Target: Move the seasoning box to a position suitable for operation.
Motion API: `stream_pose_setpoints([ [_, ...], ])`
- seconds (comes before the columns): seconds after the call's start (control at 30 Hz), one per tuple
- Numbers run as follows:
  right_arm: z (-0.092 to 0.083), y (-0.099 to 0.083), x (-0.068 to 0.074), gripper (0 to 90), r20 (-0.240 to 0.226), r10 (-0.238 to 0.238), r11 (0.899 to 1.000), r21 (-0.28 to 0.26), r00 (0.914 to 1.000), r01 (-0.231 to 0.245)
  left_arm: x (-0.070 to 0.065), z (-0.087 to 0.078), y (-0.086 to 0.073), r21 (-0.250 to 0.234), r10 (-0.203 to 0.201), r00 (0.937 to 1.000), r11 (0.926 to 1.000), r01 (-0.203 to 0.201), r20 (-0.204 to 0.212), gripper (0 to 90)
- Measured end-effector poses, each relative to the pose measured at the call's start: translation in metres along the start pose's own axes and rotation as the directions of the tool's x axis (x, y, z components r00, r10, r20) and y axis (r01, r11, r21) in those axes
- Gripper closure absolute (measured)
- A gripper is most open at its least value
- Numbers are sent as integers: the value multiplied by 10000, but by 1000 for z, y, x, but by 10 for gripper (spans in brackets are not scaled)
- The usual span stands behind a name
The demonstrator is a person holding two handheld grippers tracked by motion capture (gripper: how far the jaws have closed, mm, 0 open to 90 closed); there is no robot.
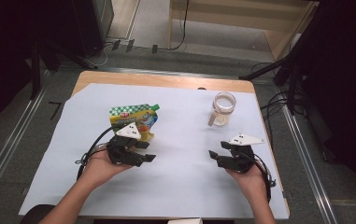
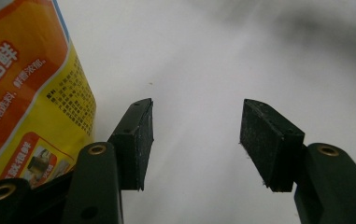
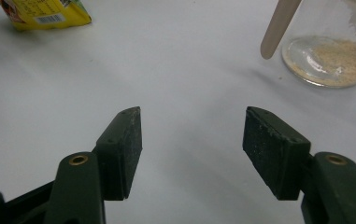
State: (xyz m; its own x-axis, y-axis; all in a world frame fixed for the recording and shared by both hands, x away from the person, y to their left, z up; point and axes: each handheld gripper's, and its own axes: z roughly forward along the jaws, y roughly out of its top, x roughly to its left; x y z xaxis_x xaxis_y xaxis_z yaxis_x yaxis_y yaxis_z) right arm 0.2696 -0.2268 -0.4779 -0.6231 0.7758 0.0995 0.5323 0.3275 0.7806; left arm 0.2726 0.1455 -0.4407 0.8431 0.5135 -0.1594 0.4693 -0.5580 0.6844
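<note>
Wooden table (image 1: 166,80) under a white sheet (image 1: 185,186); grey floor (image 1: 7,140) around it; cables (image 1: 278,105) trailing right.

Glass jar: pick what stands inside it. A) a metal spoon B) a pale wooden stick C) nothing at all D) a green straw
B: a pale wooden stick leans out of the glass jar, above a thin layer of beige powder on its bottom.

Pouch (image 1: 133,119) left of jar (image 1: 224,108), on table (image 1: 185,154)
</note>
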Motion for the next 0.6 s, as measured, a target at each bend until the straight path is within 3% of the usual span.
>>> stream_pose_setpoints([
  [0.2, -2, 0, 1, 401, 25, -105, 9999, -14, 9999, 105, -7, -6, 0, -399, 190, 9998, 9990, -191, -20, 445],
  [0.4, -5, 1, 2, 420, -3, -127, 9999, -103, 9999, 127, -4, -5, -3, -297, 120, 9999, 9995, -118, 46, 445],
  [0.6, 1, 6, 3, 426, -158, 181, 9996, -192, 9997, -184, 1, -4, -4, -188, 45, 9999, 9998, -42, 139, 443],
])
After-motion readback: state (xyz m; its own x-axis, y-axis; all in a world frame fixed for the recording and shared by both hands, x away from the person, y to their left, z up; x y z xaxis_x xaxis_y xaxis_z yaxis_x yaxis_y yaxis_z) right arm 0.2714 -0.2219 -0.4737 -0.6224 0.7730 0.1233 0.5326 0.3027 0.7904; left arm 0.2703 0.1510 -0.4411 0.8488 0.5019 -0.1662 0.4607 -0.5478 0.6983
